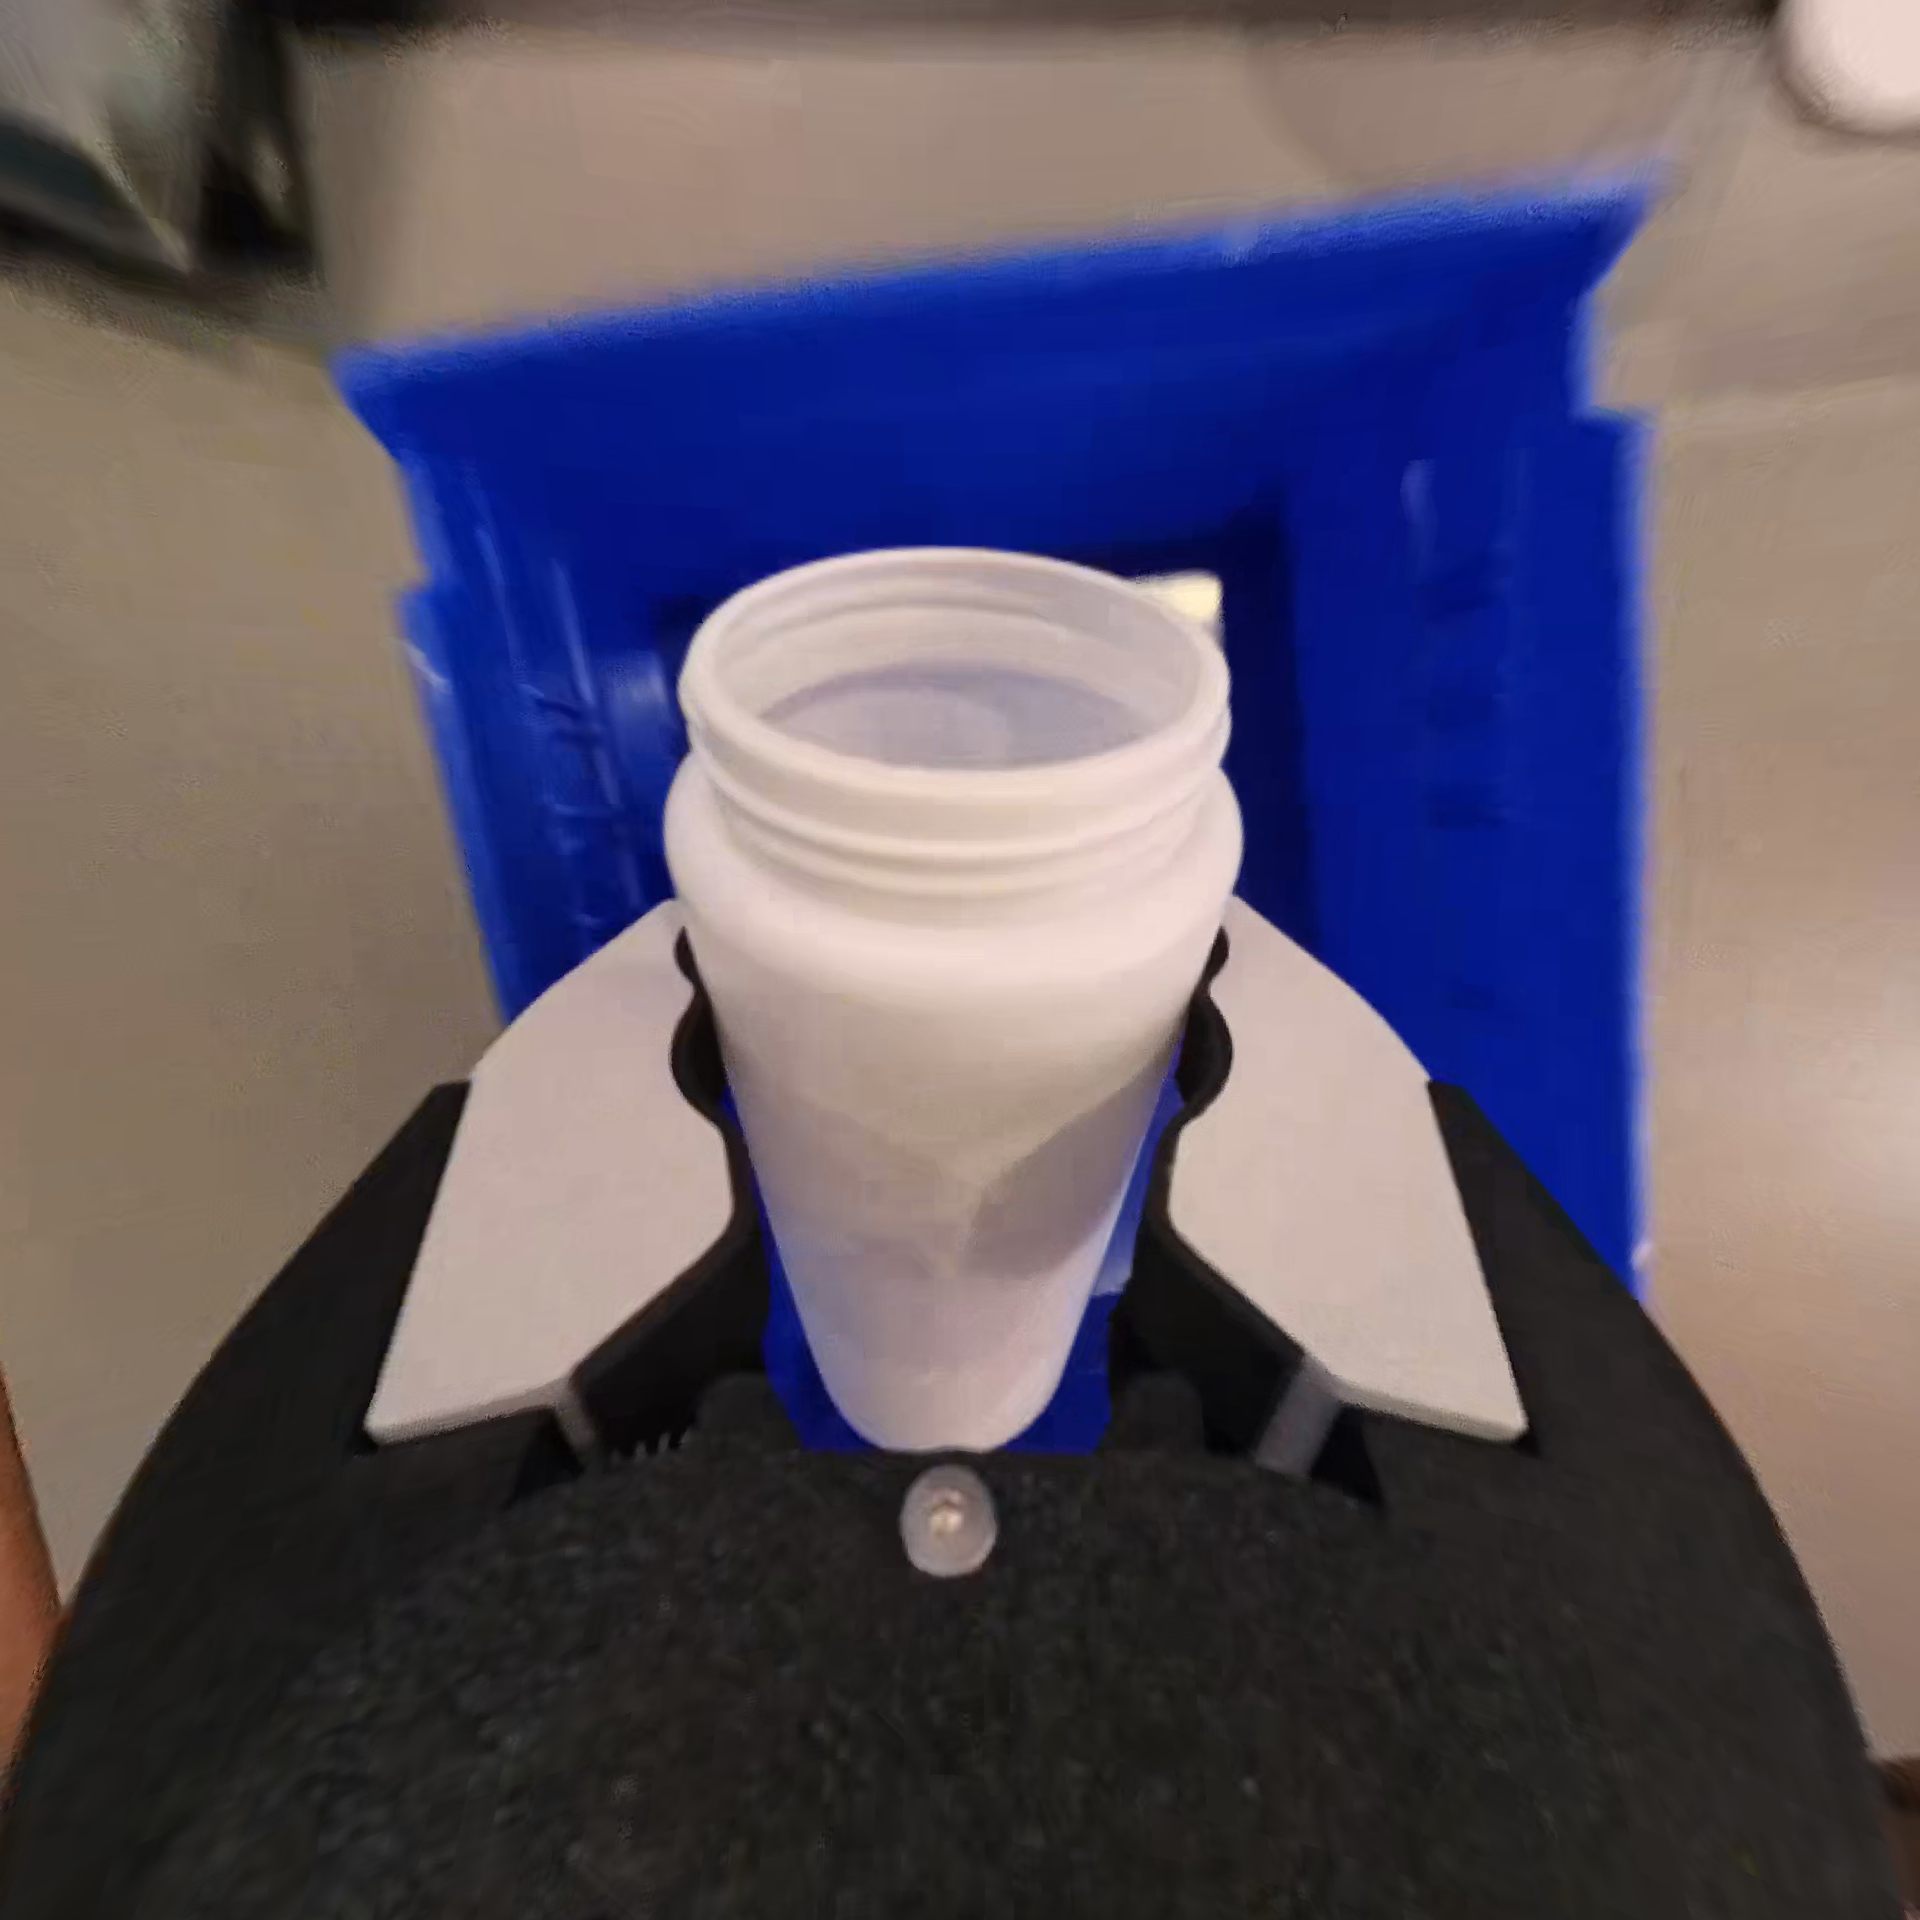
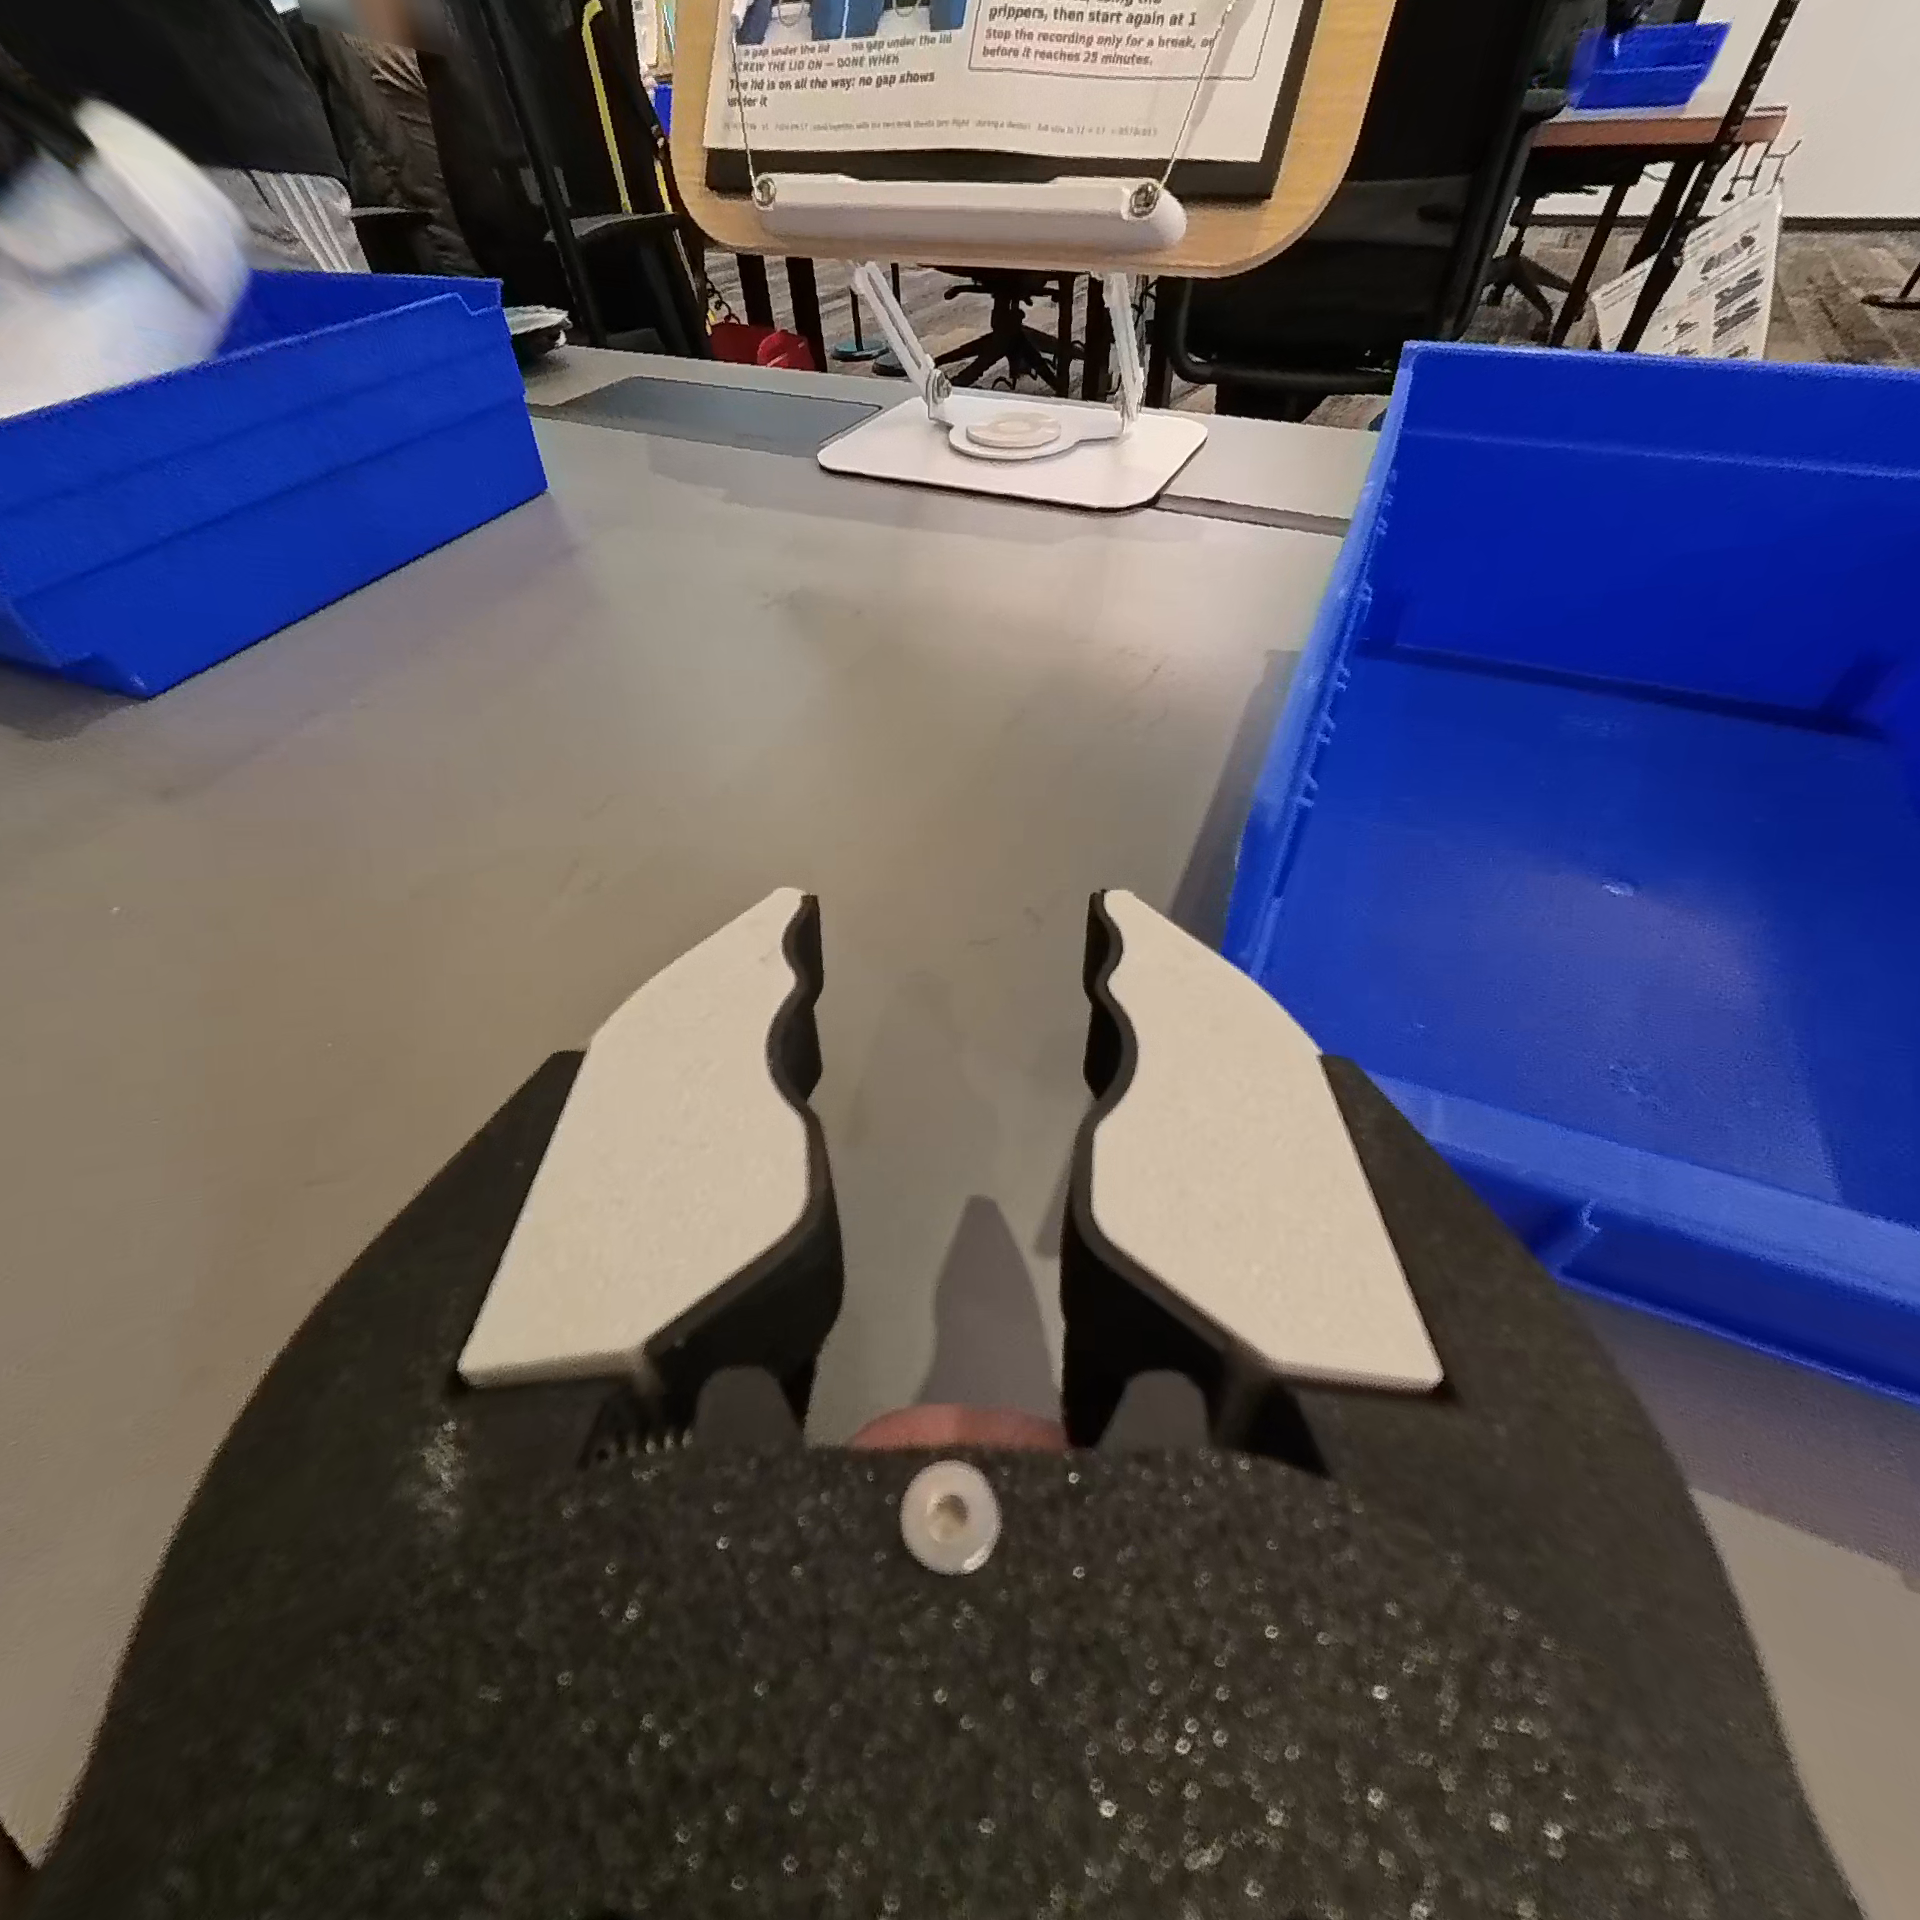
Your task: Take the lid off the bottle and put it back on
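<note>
Bottle (image 1: 951, 997), white and lidless with its threaded mouth bare, sits clamped between my left gripper's (image 1: 951, 977) pads above a blue bin (image 1: 1455, 623). My right gripper (image 2: 951, 935) hangs partly open with nothing between its fingers, above the grey table (image 2: 520, 883), beside another blue bin (image 2: 1610, 831).

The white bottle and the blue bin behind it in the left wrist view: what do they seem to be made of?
The bottle looks like matte white plastic, slightly translucent: light shows through the wall near its open threaded neck, and the moulded threads are soft-edged. The bin looks like rigid, glossy blue plastic, judging by its moulded ribs and highlights, though blur leaves the finish uncertain.
</note>
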A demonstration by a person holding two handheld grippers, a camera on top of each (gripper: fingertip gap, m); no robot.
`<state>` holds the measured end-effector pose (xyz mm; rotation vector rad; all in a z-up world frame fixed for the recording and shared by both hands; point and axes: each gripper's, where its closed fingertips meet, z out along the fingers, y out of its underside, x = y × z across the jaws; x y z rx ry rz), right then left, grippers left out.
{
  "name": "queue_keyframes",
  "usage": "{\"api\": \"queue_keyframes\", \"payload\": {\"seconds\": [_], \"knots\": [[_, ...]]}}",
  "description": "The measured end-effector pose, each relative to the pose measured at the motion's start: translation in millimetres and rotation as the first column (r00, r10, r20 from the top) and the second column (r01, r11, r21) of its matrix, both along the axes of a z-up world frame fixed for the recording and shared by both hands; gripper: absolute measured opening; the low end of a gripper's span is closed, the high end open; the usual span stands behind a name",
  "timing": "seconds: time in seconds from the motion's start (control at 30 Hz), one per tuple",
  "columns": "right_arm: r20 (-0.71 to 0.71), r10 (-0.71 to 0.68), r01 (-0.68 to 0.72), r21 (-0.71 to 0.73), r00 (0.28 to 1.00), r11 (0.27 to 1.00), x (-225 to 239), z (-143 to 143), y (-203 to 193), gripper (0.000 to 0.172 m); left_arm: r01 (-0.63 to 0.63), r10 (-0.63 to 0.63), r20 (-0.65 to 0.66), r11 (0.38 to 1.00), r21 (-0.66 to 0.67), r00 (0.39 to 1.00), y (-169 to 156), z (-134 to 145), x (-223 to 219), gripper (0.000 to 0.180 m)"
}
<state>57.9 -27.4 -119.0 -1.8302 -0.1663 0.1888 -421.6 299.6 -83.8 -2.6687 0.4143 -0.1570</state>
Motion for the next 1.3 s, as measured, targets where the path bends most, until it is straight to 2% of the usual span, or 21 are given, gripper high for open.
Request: {"api": "queue_keyframes", "payload": {"seconds": [0.1,0.23,0.3,0.37,0.53,0.6,0.73,0.83,0.97,1.3], "knots": [[-0.005,0.0,0.0,0.0,1.0,1.0,-1,0,1,0.048,0.02,-0.045,0.122,0.98,0.199,0.992,1,64,13,0.086],[-0.012,0.011,-0.011,-0.003,1.0,1.0,-5,0,3,0.048,0.052,-0.172,0.242,0.9,0.433,0.955,-22,143,52,0.087],[-0.003,0.015,-0.015,-0.001,1.0,1.0,-8,1,4,0.048,0.087,-0.269,0.282,0.847,0.524,0.921,-43,170,86,0.086],[0.01,0.019,-0.019,0.001,1.0,1.0,-11,1,4,0.048,0.144,-0.363,0.29,0.807,0.573,0.886,-68,180,125,0.086],[0.061,0.021,-0.023,0.02,0.998,1.0,-13,3,4,0.048,0.3,-0.556,0.225,0.695,0.653,0.8,-115,158,233,0.087],[0.069,0.022,-0.024,0.028,0.997,0.999,-12,5,3,0.048,0.312,-0.574,0.237,0.694,0.649,0.784,-117,136,269,0.086],[0.072,0.011,-0.015,0.045,0.997,0.999,-8,8,-1,0.048,0.269,-0.579,0.353,0.726,0.632,0.735,-104,91,325,0.086],[0.076,-0.004,0.0,0.054,0.997,0.999,-2,9,-4,0.048,0.237,-0.559,0.351,0.725,0.647,0.751,-89,64,346,0.086],[0.068,-0.019,0.015,0.051,0.998,0.999,4,9,-7,0.048,0.269,-0.575,0.298,0.7,0.662,0.762,-91,43,366,0.086],[0.083,-0.015,0.013,0.032,0.996,0.999,3,4,-7,0.048,0.288,-0.605,0.215,0.624,0.726,0.767,-120,32,376,0.087]]}}
